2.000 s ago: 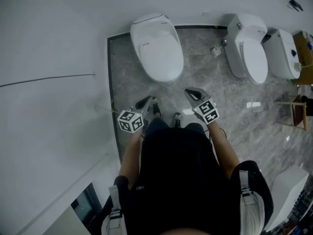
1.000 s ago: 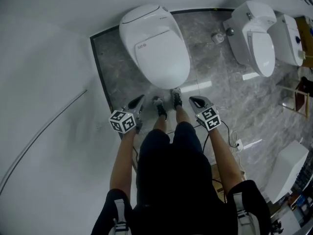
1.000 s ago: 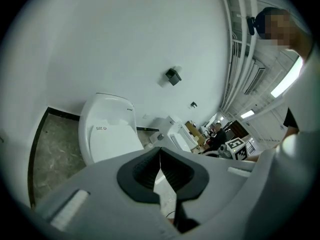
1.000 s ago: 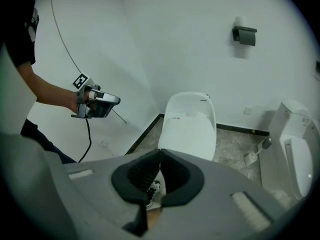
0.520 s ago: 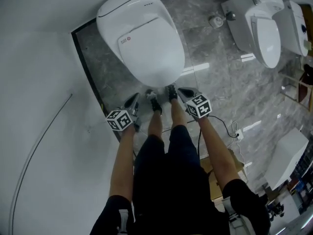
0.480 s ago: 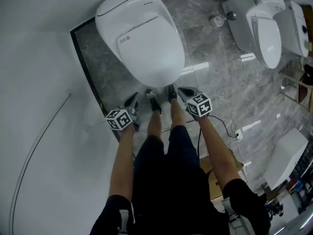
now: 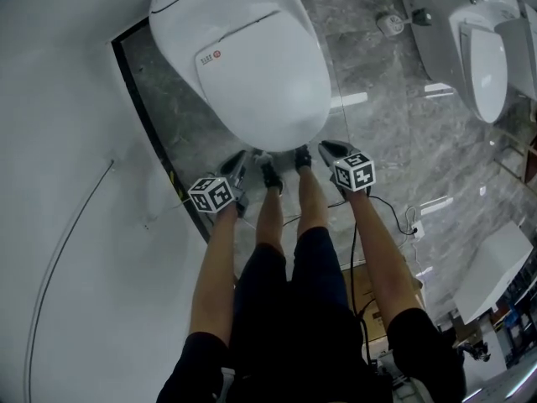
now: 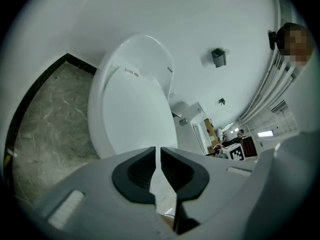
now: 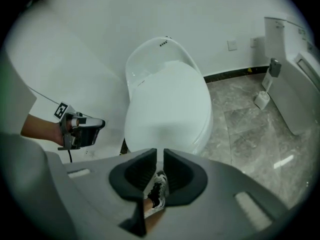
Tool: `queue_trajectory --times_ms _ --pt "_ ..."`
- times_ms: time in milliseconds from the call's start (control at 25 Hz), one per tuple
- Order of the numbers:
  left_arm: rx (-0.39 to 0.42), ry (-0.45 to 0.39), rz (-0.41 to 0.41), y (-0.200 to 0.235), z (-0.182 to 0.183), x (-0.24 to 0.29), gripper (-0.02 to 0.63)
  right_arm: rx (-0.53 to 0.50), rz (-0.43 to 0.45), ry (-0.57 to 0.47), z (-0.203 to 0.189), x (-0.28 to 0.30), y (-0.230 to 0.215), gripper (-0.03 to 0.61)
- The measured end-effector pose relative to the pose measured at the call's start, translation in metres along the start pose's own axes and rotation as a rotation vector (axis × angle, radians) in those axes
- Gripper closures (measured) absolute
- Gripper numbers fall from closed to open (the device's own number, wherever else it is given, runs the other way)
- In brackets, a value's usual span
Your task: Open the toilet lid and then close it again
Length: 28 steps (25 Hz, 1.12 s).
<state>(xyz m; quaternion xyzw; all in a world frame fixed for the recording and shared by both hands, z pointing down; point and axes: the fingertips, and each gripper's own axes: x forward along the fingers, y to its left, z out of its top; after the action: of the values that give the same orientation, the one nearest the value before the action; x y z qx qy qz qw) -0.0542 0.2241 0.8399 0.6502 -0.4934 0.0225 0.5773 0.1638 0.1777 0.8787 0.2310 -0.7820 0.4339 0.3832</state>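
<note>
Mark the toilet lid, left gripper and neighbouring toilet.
toilet lid (image 7: 264, 86): head view, middle of its top.
left gripper (image 8: 158, 153): left gripper view, between jaw tips.
neighbouring toilet (image 7: 485, 65): head view, its lid.

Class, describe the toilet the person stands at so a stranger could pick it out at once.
Start on the grey marble floor, at its edge along the white wall. There, at the person's shoes, stands an egg-shaped toilet with its lid shut. Unlike the toilets to the right, it sits nearest that wall and bears a red mark on the lid.
</note>
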Motion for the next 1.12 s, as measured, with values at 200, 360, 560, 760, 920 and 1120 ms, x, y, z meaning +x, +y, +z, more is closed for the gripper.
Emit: queue_trajectory --times_ms 200,360,560,760,920,1120 --pt "-0.041 -0.015 0.034 0.023 -0.009 0.022 0.598 0.127 -0.034 -0.045 -0.001 0.023 -0.033 0.465" --pt "-0.082 -0.056 0.052 0.035 -0.018 0.031 0.594 0.202 -0.015 -0.062 -0.006 0.034 -0.047 0.420" --pt "-0.130 -0.057 0.086 0.052 -0.030 0.045 0.457 0.226 0.021 -0.068 -0.006 0.045 -0.051 0.394" --pt "-0.208 -0.104 0.118 0.067 -0.034 0.058 0.454 0.318 0.036 -0.102 0.003 0.060 -0.058 0.394" --pt "-0.246 -0.144 0.142 0.071 -0.038 0.058 0.463 0.322 0.020 -0.097 0.003 0.064 -0.061 0.387" --pt "-0.230 -0.137 0.175 0.071 -0.039 0.057 0.468 0.381 0.004 -0.124 0.003 0.062 -0.059 0.387"
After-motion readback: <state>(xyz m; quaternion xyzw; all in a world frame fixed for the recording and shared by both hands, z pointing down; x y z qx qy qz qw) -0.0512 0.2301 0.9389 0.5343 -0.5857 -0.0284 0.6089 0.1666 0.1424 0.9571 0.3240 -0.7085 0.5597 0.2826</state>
